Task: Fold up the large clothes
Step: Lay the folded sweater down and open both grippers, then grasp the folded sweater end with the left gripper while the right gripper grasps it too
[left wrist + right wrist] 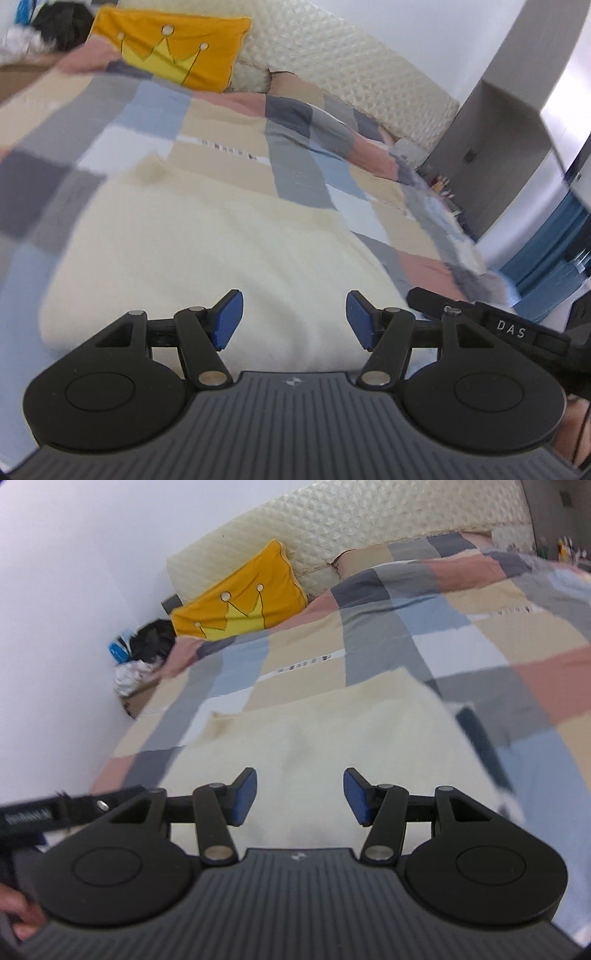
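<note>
The cream garment (207, 258) lies folded on the checked quilt (221, 122) of the bed, below a yellow crown pillow (173, 48) by the quilted headboard (332, 59). The left tool (294, 319) and right tool (300, 796) hang above it, jaws apart, holding nothing.

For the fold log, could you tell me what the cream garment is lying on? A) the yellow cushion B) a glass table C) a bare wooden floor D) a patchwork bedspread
D: the cream garment lies flat on the patchwork bedspread, with the yellow cushion well beyond it by the headboard.
</note>
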Available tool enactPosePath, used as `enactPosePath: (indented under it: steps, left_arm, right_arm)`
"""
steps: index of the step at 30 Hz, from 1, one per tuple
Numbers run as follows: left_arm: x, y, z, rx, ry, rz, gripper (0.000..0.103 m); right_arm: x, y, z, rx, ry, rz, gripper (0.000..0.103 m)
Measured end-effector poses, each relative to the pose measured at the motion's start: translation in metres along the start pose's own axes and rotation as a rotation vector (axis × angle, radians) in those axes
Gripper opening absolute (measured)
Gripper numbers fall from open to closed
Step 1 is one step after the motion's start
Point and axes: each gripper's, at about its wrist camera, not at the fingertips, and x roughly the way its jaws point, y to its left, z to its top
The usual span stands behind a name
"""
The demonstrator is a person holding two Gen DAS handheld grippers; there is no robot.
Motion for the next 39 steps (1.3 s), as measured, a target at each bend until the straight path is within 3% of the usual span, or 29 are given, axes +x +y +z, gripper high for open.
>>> enactPosePath:
  steps: [8,15,17,18,23,27,33,37,39]
  left_arm:
    - [0.010,0.034,-0.054,-0.190,0.005,0.004,0.067]
    - [0.035,0.069,-0.068,-0.355,0.017,0.005,0.068]
    - [0.041,0.083,-0.073,-0.427,0.022,-0.007,0.074]
    - [0.044,0.092,-0.077,-0.480,0.017,-0.023,0.079]
    - [0.056,0.122,-0.088,-0.648,0.026,-0.056,0.080]
    - [0.058,0.142,-0.094,-0.746,-0.006,-0.034,0.080]
    - [0.059,0.172,-0.102,-0.905,-0.091,-0.046,0.078]
    - [0.057,0.184,-0.098,-0.932,-0.164,-0.032,0.077]
    - [0.056,0.191,-0.096,-0.928,-0.177,-0.016,0.071]
  right_arm:
    - [-0.008,-0.035,-0.047,0.176,0.025,0.048,0.057]
    - [0.003,-0.066,-0.064,0.393,0.061,0.100,0.057]
    - [0.009,-0.073,-0.069,0.468,0.069,0.115,0.058]
    - [0.012,-0.076,-0.073,0.505,0.074,0.120,0.059]
    - [0.028,-0.094,-0.084,0.693,0.081,0.153,0.085]
    - [0.039,-0.105,-0.092,0.820,0.080,0.170,0.085]
    - [0.051,-0.117,-0.097,0.901,0.038,0.150,0.084]
    - [0.058,-0.126,-0.097,0.934,0.023,0.110,0.080]
    - [0.060,-0.129,-0.096,0.938,0.014,0.094,0.077]
